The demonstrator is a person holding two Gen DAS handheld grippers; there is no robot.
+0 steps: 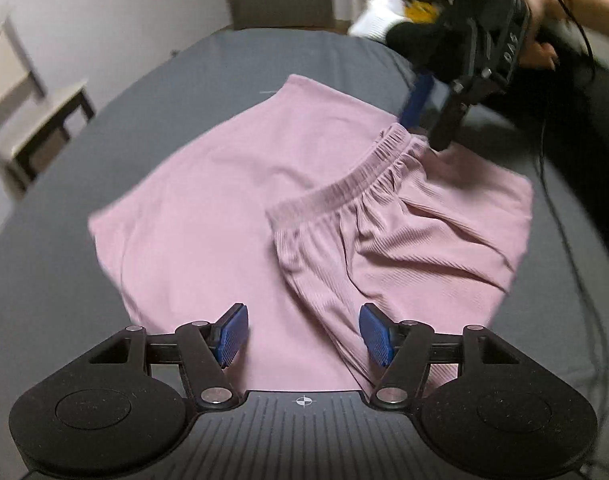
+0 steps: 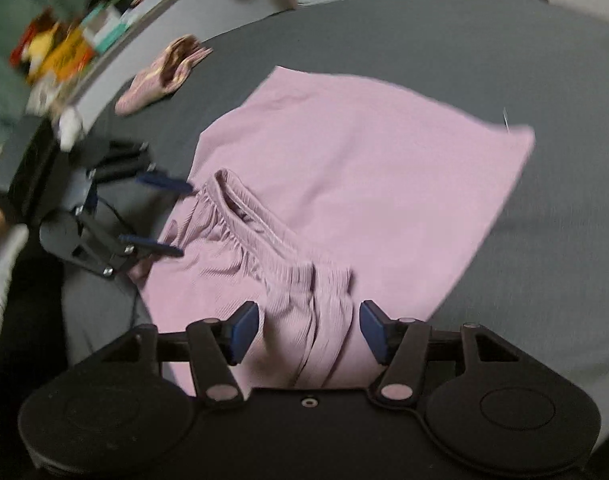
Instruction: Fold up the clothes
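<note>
Pink ribbed shorts (image 1: pixel 240 208) lie on a grey bedsheet (image 1: pixel 56 240), with the elastic waistband (image 1: pixel 344 184) half folded over the flat lower part. My left gripper (image 1: pixel 304 334) is open just above the near edge of the shorts, and nothing is pinched between its pads. In the right wrist view it appears at the left (image 2: pixel 164 214), open beside the waistband end (image 2: pixel 224 184). My right gripper (image 2: pixel 309 332) is open too, with the bunched waistband corner (image 2: pixel 324 280) lying loose between its fingers. The left wrist view shows it at the upper right (image 1: pixel 426 124), held by a hand.
A folded patterned cloth (image 2: pixel 160 76) lies on the sheet (image 2: pixel 544 240) near the far edge. Cluttered shelves (image 2: pixel 60 48) stand beyond it. A white side table (image 1: pixel 36 120) is left of the bed. Black cables (image 1: pixel 564 240) trail down the right side. White fabric (image 1: pixel 376 16) lies past the bed's end.
</note>
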